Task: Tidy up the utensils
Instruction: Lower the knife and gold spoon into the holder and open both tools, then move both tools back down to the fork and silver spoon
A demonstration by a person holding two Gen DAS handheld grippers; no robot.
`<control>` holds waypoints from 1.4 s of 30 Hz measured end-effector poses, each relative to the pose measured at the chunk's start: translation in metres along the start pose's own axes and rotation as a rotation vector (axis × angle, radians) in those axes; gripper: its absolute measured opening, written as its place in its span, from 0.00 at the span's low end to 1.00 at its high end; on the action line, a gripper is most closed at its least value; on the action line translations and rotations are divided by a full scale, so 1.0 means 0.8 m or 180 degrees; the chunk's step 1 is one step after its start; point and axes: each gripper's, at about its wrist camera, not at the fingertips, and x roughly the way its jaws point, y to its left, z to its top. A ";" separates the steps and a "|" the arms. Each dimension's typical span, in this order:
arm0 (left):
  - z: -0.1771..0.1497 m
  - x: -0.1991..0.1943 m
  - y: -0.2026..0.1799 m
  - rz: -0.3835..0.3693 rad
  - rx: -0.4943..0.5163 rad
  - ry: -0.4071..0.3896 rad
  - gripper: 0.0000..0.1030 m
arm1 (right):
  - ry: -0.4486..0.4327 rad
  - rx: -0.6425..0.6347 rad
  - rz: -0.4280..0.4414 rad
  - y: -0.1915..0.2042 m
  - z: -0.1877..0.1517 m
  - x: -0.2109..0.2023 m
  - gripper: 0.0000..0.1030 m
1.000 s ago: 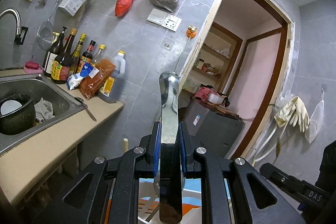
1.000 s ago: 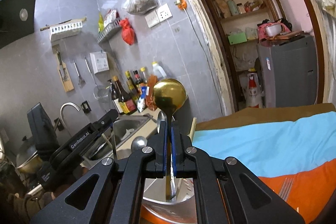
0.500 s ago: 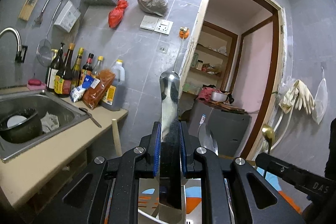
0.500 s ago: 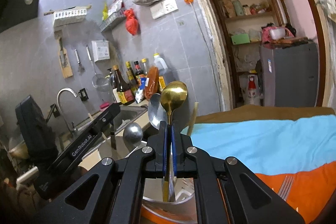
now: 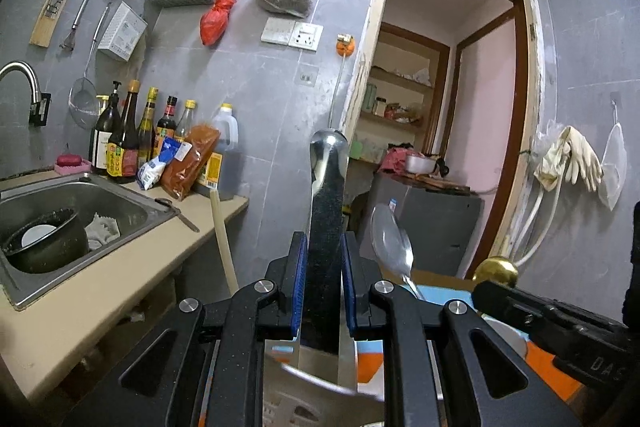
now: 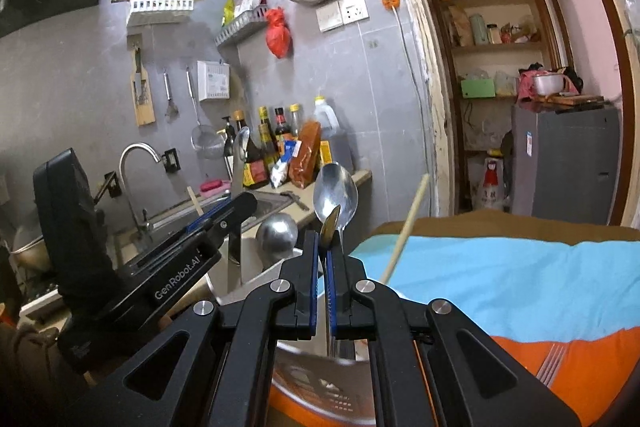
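flat steel utensil handle [image 5: 326,227]: standing upright, left gripper [image 5: 324,285] jaws clamping it | gold spoon [image 6: 330,227]: edge-on, right gripper [image 6: 323,285] jaws pinching its stem | both hanging over steel holder cup [image 6: 316,379] | silver spoon [image 6: 335,197] standing in cup | orange-blue cloth [image 6: 520,275] beneath

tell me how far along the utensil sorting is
Done: a silver spoon and a ladle already stand in the metal holder. In hand: left gripper holds a flat steel handle, right gripper a gold spoon. Left: a fork on the orange cloth.
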 end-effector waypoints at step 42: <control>0.043 -0.084 -0.136 -0.0208 0.0251 0.0124 0.92 | -0.0698 0.0446 -0.0803 -0.080 0.038 -0.227 1.00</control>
